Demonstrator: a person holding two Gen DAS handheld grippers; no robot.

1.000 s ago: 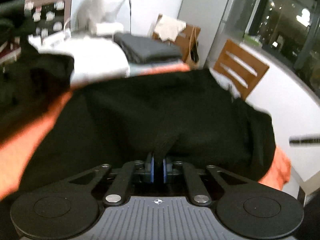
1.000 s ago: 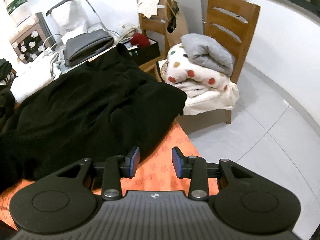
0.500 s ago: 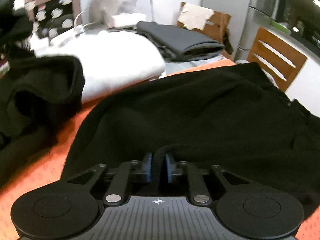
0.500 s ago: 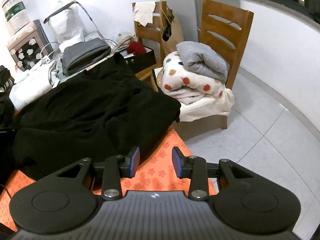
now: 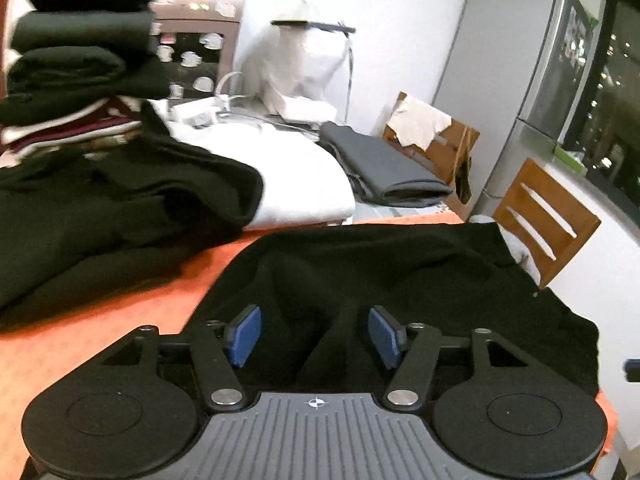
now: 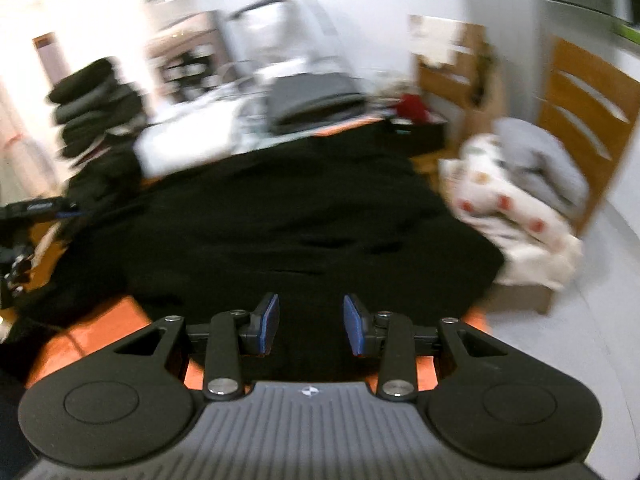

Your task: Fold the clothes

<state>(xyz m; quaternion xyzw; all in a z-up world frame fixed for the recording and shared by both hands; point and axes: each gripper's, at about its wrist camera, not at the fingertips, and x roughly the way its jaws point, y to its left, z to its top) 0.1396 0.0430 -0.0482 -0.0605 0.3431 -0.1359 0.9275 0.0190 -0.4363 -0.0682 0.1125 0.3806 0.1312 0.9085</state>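
Both tools, left tool (image 5: 314, 336) and right tool (image 6: 311, 325), hover with pads apart over the spread black fabric garment (image 6: 304, 220) on the orange surface (image 5: 120, 300), seemingly flattened for folding.

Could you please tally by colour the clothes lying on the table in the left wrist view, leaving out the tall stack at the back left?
Black: 2, the spread black garment and the crumpled black heap
White: 1, the white folded cloth
Grey: 1, the grey folded cloth
Total: 4
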